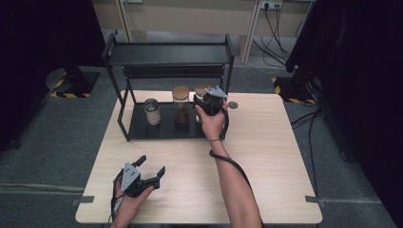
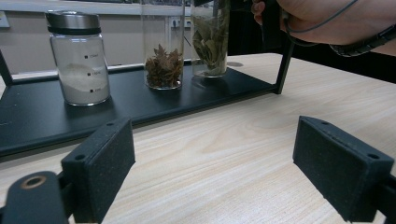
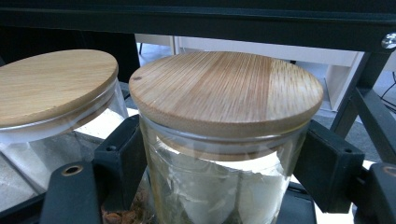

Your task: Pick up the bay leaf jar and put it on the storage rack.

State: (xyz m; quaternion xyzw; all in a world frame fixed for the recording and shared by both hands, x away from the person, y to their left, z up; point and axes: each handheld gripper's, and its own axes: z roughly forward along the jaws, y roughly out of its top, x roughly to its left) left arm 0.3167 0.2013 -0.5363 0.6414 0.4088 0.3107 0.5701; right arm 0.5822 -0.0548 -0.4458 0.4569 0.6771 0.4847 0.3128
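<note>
place: lab or test room | floor: grey carpet with black-and-yellow hazard tape at 10 o'clock | stands: dark stand bases on both sides | wall: sockets with cables at 1 o'clock | centre: plain wooden tabletop with black rack

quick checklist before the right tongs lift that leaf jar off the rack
1. Right tongs shut on the leaf jar, a pad on each side: ok.
2. Wooden lid sits flat: ok.
3. Upper shelf close above the lid, little room to lift: not ok.
4. Neighbouring jar close beside it, gap unclear: cannot tell.
5. Left tongs open, away from the rack: ok.
</note>
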